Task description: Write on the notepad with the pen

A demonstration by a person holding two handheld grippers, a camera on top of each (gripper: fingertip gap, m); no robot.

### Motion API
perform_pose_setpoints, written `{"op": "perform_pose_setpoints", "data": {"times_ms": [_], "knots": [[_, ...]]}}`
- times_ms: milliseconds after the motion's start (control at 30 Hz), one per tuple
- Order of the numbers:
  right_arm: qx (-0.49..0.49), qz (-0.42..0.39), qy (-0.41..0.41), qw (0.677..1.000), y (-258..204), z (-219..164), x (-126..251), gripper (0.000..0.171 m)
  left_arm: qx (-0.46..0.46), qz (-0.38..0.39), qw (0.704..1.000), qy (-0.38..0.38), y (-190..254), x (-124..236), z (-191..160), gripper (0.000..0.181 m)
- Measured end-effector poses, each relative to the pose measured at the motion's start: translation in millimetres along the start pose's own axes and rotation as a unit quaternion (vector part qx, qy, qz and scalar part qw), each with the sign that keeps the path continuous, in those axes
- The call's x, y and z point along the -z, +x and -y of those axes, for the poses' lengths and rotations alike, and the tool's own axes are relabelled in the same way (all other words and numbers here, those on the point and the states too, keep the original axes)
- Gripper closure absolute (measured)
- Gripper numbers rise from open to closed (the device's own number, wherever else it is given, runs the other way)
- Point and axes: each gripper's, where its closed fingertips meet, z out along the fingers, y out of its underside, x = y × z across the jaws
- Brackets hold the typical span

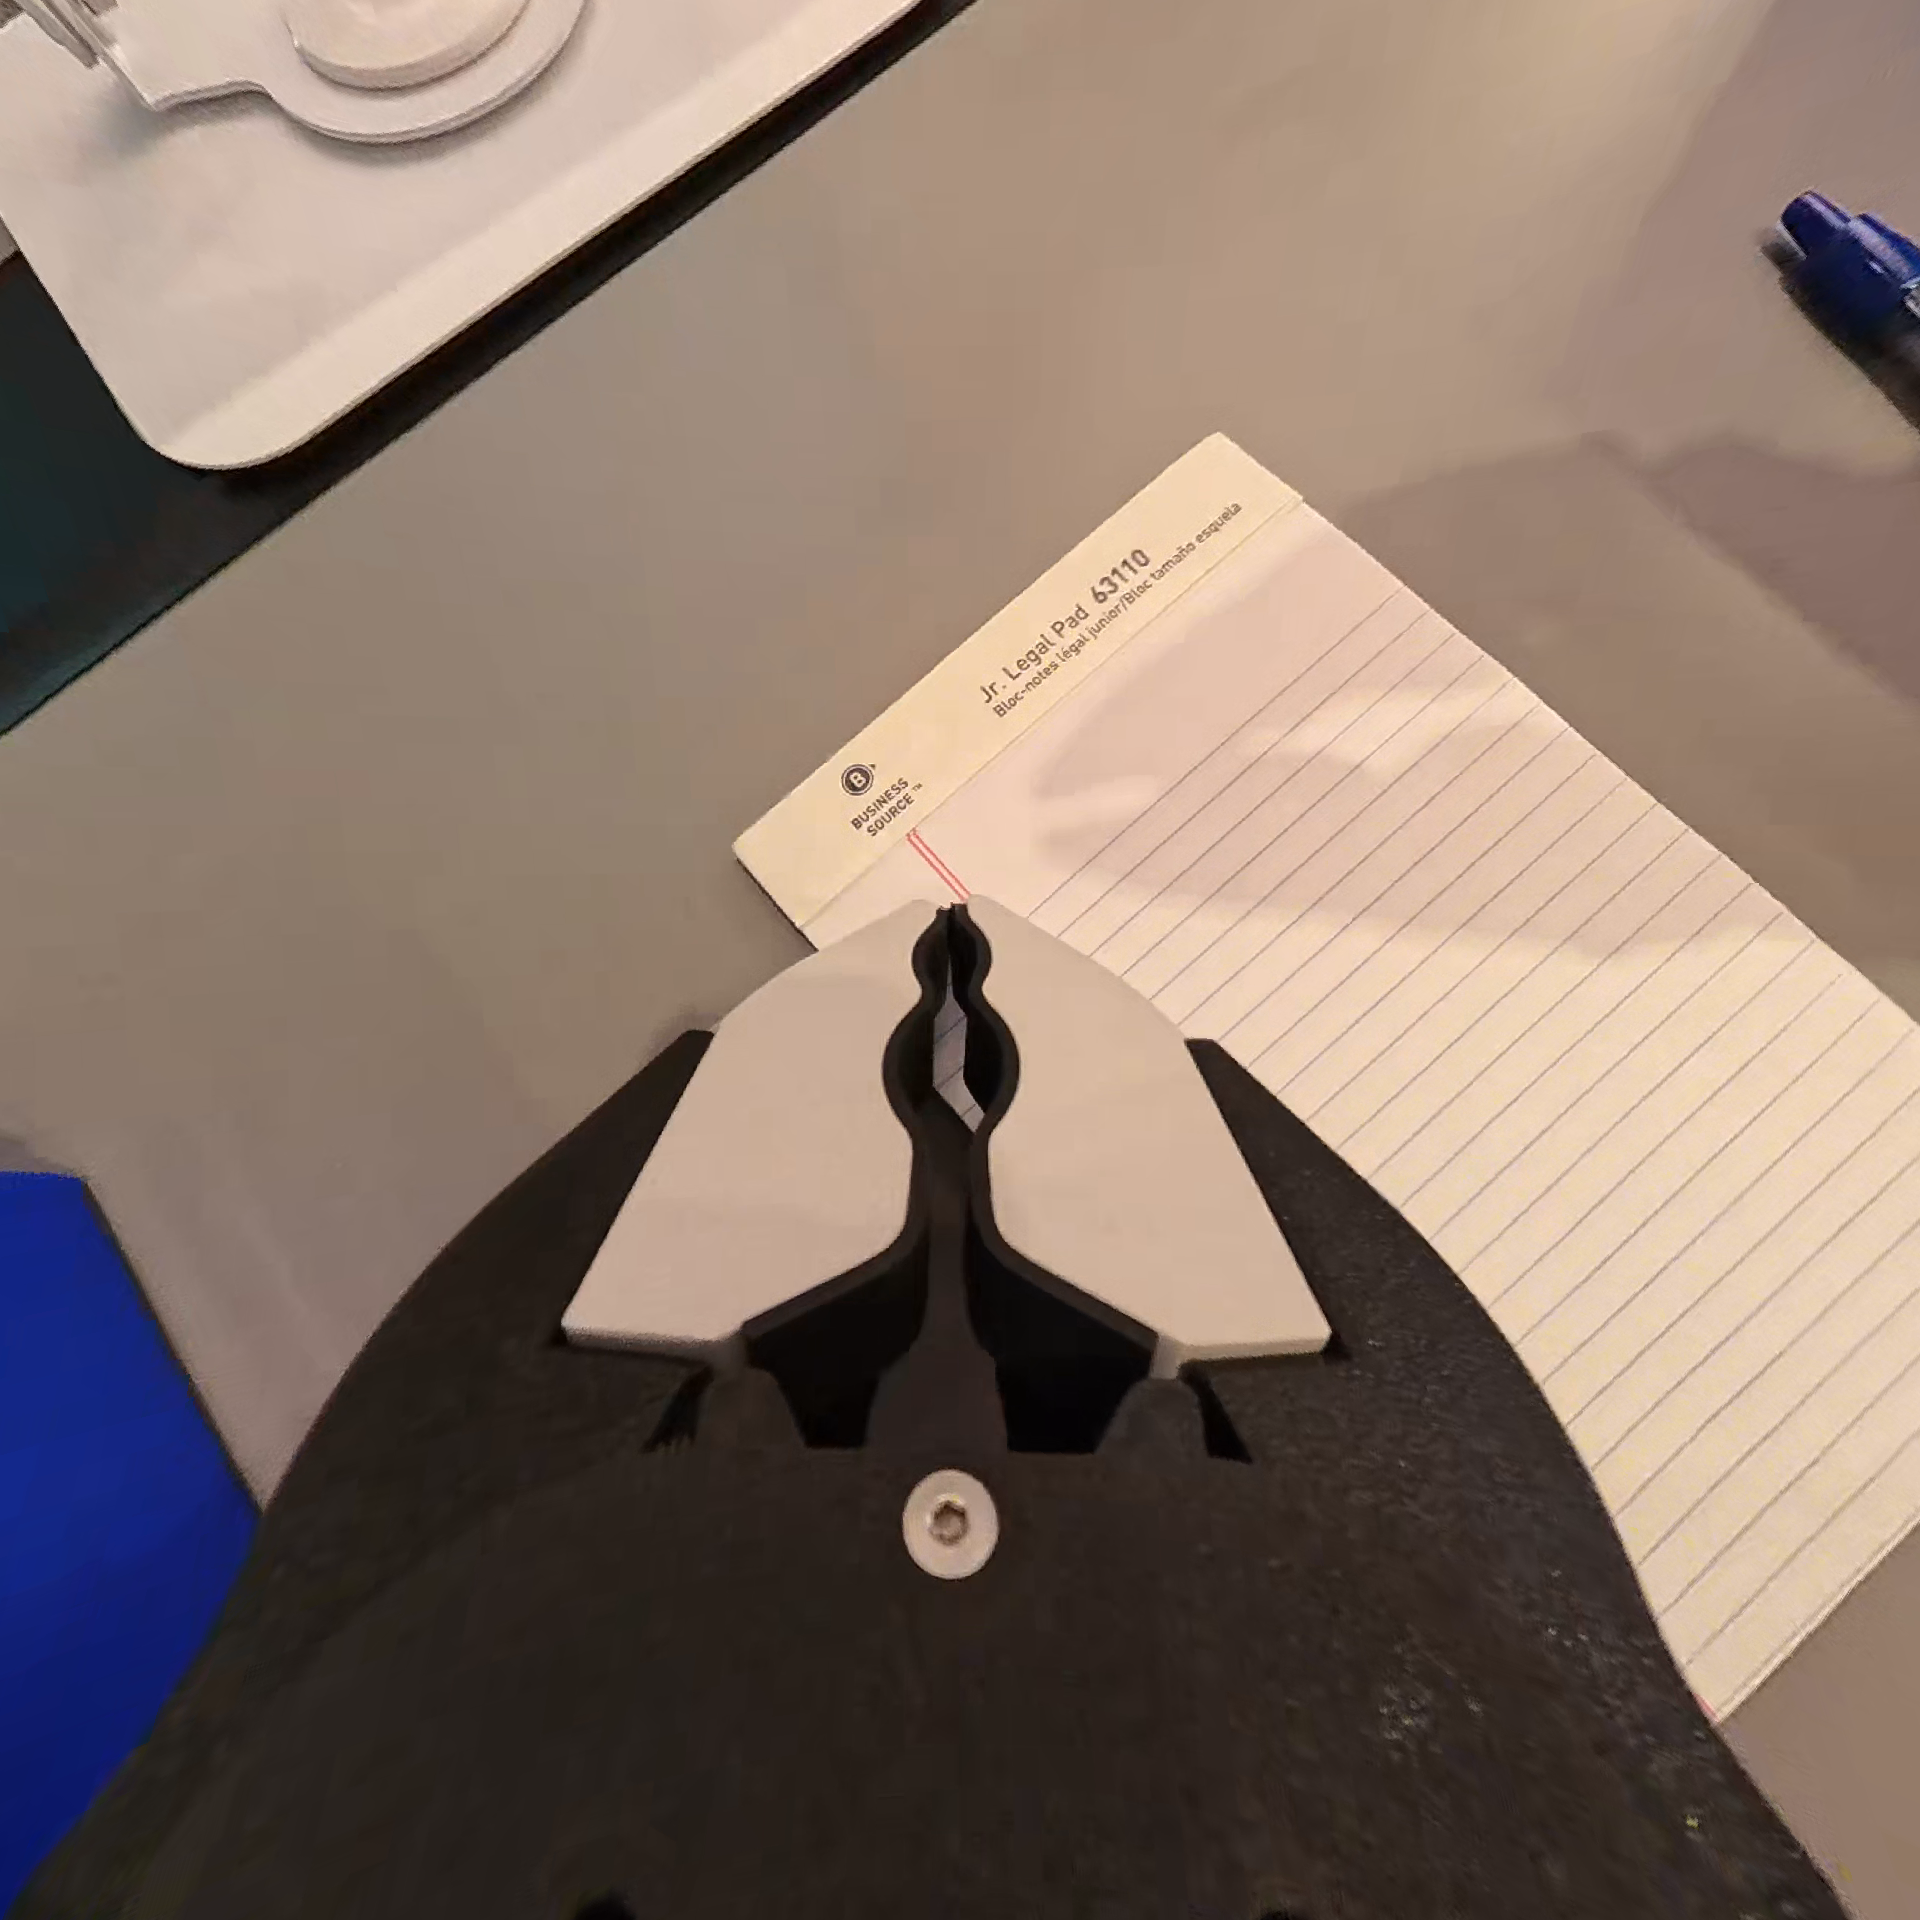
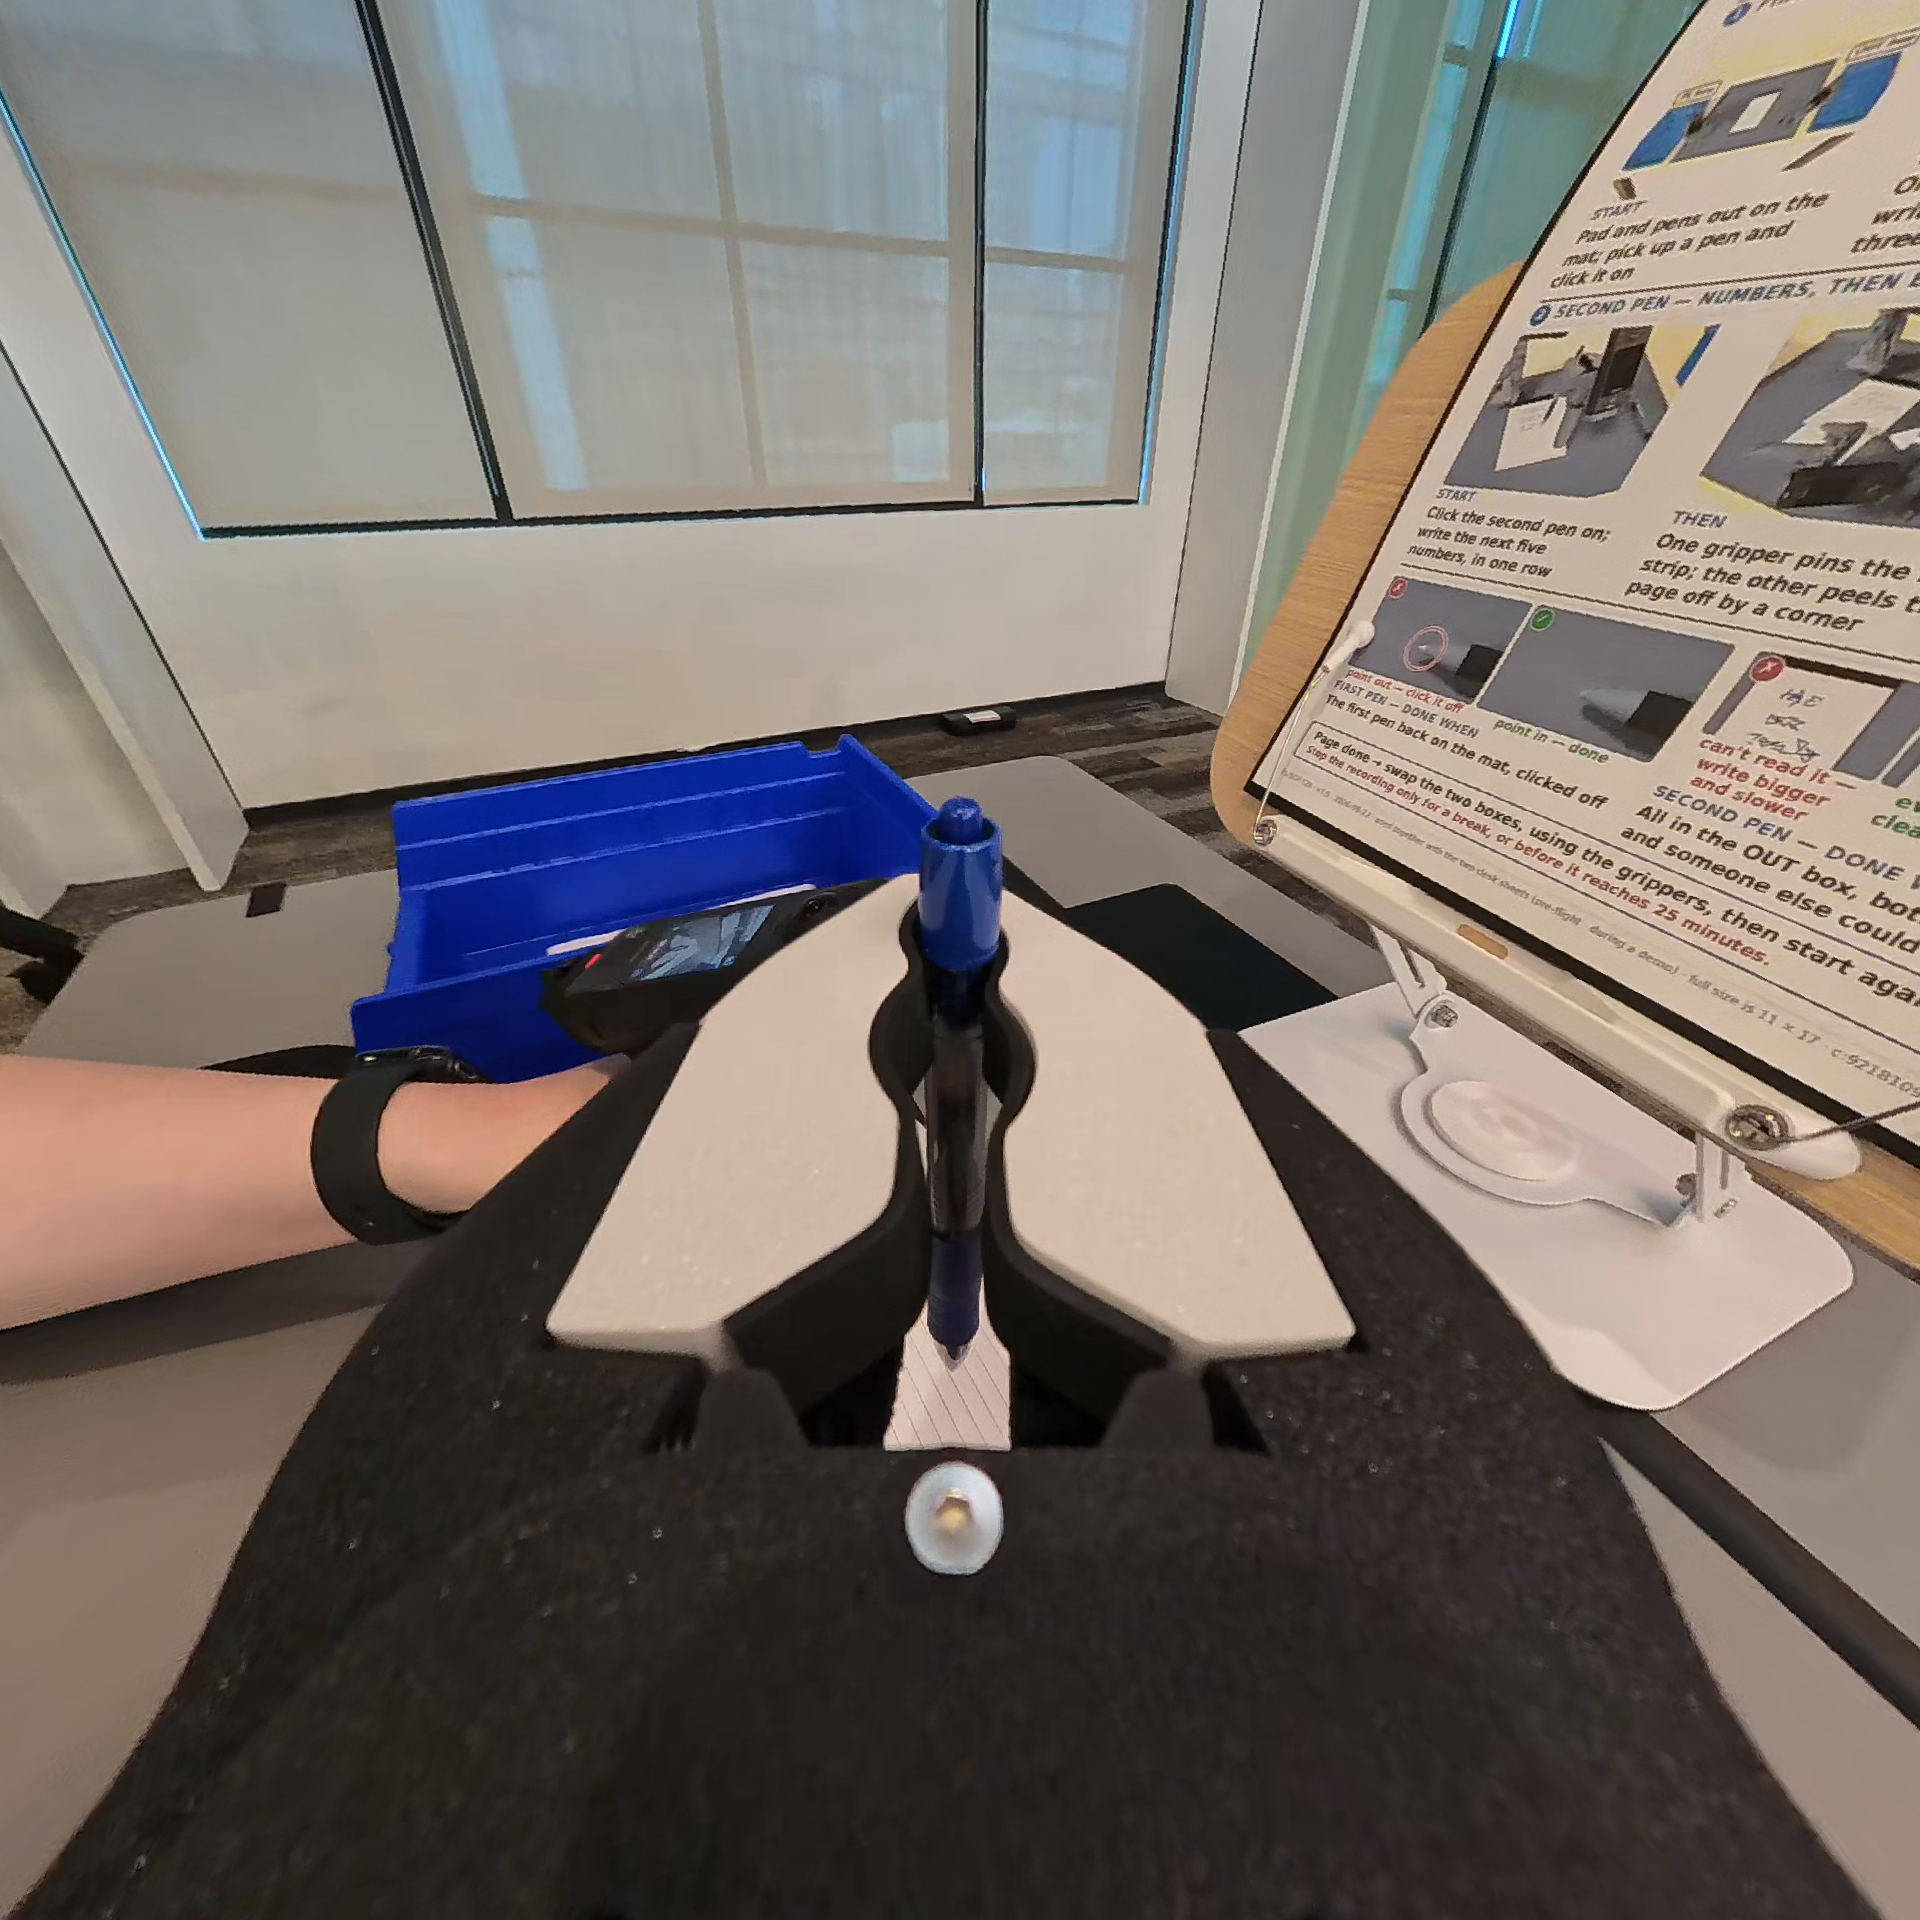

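Note:
The white lined notepad (image 1: 1403, 987) lies on the grey mat, its cream binding strip toward the upper left. My left gripper (image 1: 954, 912) is shut and empty, its tips over the pad's top left corner just below the strip; I cannot tell whether they touch. My right gripper (image 2: 956, 935) is shut on a blue pen (image 2: 956, 1091). The pen stands between the jaws with its clicker end up and its tip down. The tip (image 2: 951, 1351) is just over a patch of lined page (image 2: 945, 1413) seen through the gap. A second blue pen (image 1: 1860, 270) lies on the mat beyond the pad.
A blue bin (image 2: 623, 862) stands on the left; its corner also shows in the left wrist view (image 1: 94, 1455). A white stand base (image 2: 1558, 1247) (image 1: 260, 260) holds an instruction sheet (image 2: 1662, 623) at the right. A person's forearm with a black wristband (image 2: 353, 1143) reaches in from the left. Spacing between my two grippers at the tips: around 25 cm.

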Motion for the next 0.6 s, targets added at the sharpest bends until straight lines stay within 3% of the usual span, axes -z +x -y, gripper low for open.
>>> {"op": "perform_pose_setpoints", "data": {"times_ms": [367, 533, 600], "knots": [[-0.016, -0.002, -0.015, 1.0, 0, -15, 17, 0.167, -0.017, -0.034, 0.999, -0.001, 44, 15, -9, 0.181], [-0.041, 0.011, -0.01, 0.999, -5, -23, 16, 0.167, -0.015, -0.05, 0.993, 0.109, 29, 31, 37, 0.181], [-0.05, 0.019, -0.009, 0.998, -10, -29, 14, 0.167, -0.019, -0.078, 0.993, 0.092, 32, 22, 31, 0.181]]}}
